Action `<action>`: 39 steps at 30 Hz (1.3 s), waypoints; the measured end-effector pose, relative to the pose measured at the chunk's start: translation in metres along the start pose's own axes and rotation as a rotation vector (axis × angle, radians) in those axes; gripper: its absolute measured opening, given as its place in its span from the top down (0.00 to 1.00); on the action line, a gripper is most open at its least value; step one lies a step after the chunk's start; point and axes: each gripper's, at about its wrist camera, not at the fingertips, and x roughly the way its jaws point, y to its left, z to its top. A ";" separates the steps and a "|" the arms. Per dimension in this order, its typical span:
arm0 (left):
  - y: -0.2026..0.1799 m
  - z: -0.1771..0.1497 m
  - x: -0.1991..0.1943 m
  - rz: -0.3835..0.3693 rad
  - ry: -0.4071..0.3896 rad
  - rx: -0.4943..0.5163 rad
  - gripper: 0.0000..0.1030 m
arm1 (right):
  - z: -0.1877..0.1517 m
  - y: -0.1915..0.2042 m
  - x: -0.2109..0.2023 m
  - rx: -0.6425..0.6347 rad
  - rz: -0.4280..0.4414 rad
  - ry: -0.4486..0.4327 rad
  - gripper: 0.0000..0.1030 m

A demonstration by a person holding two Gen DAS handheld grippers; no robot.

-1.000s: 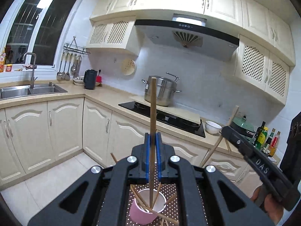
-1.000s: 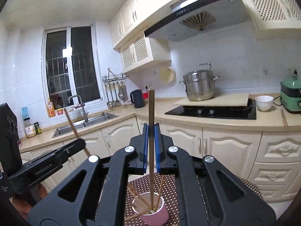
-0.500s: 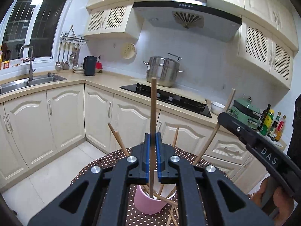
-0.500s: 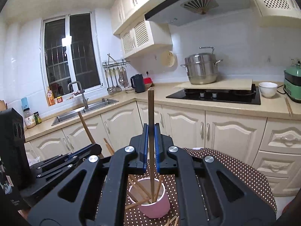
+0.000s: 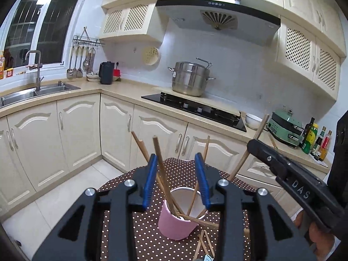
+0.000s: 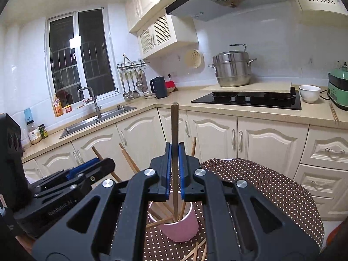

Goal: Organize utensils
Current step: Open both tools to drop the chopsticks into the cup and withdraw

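My left gripper (image 5: 176, 180) is standing part-open over the pink cup (image 5: 177, 221), its jaws having just been opening; the loosed chopstick (image 5: 161, 169) is leaning between the blue pads (image 5: 150, 180), close against the left pad and clear of the right one, with its lower end inside the cup. My right gripper (image 6: 174, 171) is clamping a second chopstick (image 6: 174, 130) narrowly between its pads, holding it upright with its lower end dipping into the same cup (image 6: 180, 228). Several more chopsticks are fanning out of the cup at various tilts, and a few loose chopsticks (image 5: 202, 245) are lying flat on the brown polka-dot cloth (image 5: 134, 228) just in front of the cup. In the left wrist view my right gripper is appearing at the right edge with a hand (image 5: 319, 241) wrapping its grip; in the right wrist view my left gripper is showing at the lower left. The cloth is covering the round worktop that is carrying the cup. Beyond it, cream cabinets (image 6: 271, 143) are running under a beige counter bearing a black hob (image 6: 248, 100), a steel stockpot (image 6: 232, 69), a white bowl (image 6: 310, 93) and a green appliance (image 6: 338, 87). Farthest left, a sink (image 6: 97, 119) is sitting below a dark window (image 6: 80, 54).
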 end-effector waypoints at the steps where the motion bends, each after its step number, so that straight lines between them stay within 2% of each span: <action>1: 0.000 0.000 -0.002 0.004 -0.002 0.003 0.63 | 0.000 -0.001 0.000 0.001 -0.001 0.001 0.93; 5: -0.002 -0.002 -0.009 0.041 -0.023 0.037 0.62 | -0.003 -0.003 -0.001 0.006 -0.003 0.003 0.93; 11: -0.005 -0.005 -0.017 0.077 -0.045 0.066 0.54 | -0.008 -0.006 -0.002 0.014 0.011 0.024 0.93; 18: -0.007 -0.007 -0.029 0.094 -0.066 0.083 0.46 | -0.011 -0.009 -0.008 0.041 0.004 0.035 0.91; 19: -0.007 -0.007 -0.032 0.096 -0.069 0.082 0.45 | -0.011 -0.009 -0.010 0.047 0.002 0.032 0.85; 20: -0.006 -0.007 -0.035 0.095 -0.073 0.081 0.45 | -0.010 -0.011 -0.011 0.054 0.000 0.028 0.70; 22: -0.007 -0.008 -0.039 0.100 -0.080 0.083 0.43 | -0.010 -0.012 -0.017 0.068 0.004 0.011 0.50; 26: -0.008 -0.009 -0.047 0.107 -0.089 0.096 0.42 | -0.008 -0.014 -0.027 0.076 0.001 -0.003 0.50; 31: -0.003 -0.015 -0.059 0.116 -0.087 0.101 0.38 | -0.005 -0.022 -0.047 0.091 -0.017 -0.036 0.45; 35: 0.009 -0.025 -0.061 0.091 -0.037 0.078 0.36 | -0.009 -0.039 -0.065 0.112 -0.056 -0.042 0.42; 39: 0.019 -0.045 -0.049 0.084 0.063 0.076 0.35 | -0.029 -0.063 -0.074 0.155 -0.102 0.009 0.41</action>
